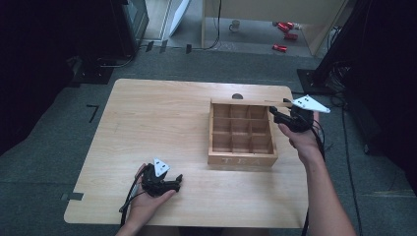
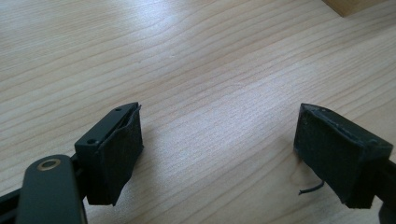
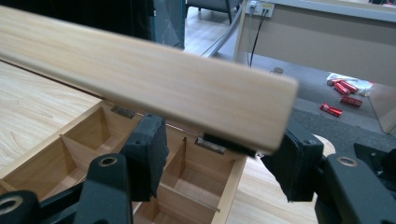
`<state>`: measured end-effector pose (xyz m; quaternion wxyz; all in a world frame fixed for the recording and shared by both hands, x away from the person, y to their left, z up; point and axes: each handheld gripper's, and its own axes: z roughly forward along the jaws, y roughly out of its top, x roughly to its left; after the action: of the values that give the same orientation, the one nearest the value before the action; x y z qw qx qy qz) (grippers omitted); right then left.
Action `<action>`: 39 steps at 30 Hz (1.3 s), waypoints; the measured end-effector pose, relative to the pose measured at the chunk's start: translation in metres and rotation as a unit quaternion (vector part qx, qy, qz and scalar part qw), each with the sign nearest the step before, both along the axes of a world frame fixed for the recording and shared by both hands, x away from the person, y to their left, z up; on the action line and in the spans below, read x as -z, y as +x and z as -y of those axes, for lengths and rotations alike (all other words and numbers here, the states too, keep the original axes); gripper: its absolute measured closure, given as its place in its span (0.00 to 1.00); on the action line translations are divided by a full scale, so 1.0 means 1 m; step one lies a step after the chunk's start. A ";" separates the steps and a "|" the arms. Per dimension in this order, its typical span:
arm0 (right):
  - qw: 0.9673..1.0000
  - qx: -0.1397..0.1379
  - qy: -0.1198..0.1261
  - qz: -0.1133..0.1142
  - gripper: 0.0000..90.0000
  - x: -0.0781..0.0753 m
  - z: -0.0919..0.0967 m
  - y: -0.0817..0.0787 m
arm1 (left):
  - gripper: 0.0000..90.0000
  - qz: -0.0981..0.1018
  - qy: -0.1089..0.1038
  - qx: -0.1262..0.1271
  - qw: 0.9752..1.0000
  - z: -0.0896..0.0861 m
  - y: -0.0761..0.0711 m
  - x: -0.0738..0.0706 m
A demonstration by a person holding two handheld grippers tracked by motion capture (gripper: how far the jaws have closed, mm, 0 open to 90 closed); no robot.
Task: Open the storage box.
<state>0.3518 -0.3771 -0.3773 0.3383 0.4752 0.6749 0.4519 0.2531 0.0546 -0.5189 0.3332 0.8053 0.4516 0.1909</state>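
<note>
A wooden tea box (image 1: 242, 160) stands on the right part of the light wooden table (image 1: 157, 128), with the letters TEA on its front wall. It is divided into nine small compartments, three rows of three, and all the compartments I can see are empty. Its lid (image 1: 246, 103) is open and stands up along the far side of the box, held there by hinges.

The right gripper (image 1: 281, 117) is at the far right corner of the box, held in the person's right hand (image 1: 301, 138). In the right gripper view its two black jaws stand apart, one on each side of the free edge of the lid (image 3: 154, 79), which crosses just above and between them. Whether the pads (image 3: 148, 154) press on the lid, I cannot tell; the jaws look open with the lid board between them. Below the lid, the box (image 3: 70, 154) shows bare wooden bottoms in its compartments, and two small metal hinges sit on the back wall.

The left gripper (image 1: 173, 182) rests low on the near part of the table, well apart from the box, in the person's left hand (image 1: 146, 201). In the left gripper view its jaws are wide open and hold nothing; between them there is plain table surface (image 2: 210, 70). A corner of the box (image 2: 352, 5) is far ahead of this gripper, to the right.
</note>
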 end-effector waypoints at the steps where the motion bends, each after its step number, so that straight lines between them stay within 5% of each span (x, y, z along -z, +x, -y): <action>1: 1.000 -0.002 0.004 0.000 0.48 0.000 0.001 0.002 | 0.18 0.000 0.000 0.000 1.000 0.000 0.000 0.000; 10: 1.000 -0.010 0.025 -0.001 0.49 -0.006 0.007 0.020 | 0.18 0.000 0.000 0.000 1.000 0.000 0.000 0.000; 20: 1.000 -0.002 0.015 -0.001 0.55 -0.013 0.008 0.042 | 0.18 0.000 0.000 0.000 1.000 0.000 0.000 0.000; 26: 1.000 0.017 0.002 0.006 0.73 -0.014 0.013 0.053 | 0.18 0.000 0.001 0.001 1.000 0.000 0.001 0.000; 29: 1.000 0.007 0.004 0.009 0.74 -0.014 0.016 0.058 | 0.18 0.000 0.001 0.001 1.000 0.000 0.001 0.000; 39: 0.999 0.032 0.038 -0.002 0.74 -0.019 0.015 0.085 | 0.18 0.000 0.000 0.001 1.000 0.000 0.001 0.000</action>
<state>0.4370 -0.3923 -0.3584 0.3327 0.5101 0.6425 0.4651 0.2538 0.0545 -0.5188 0.3332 0.8058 0.4509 0.1907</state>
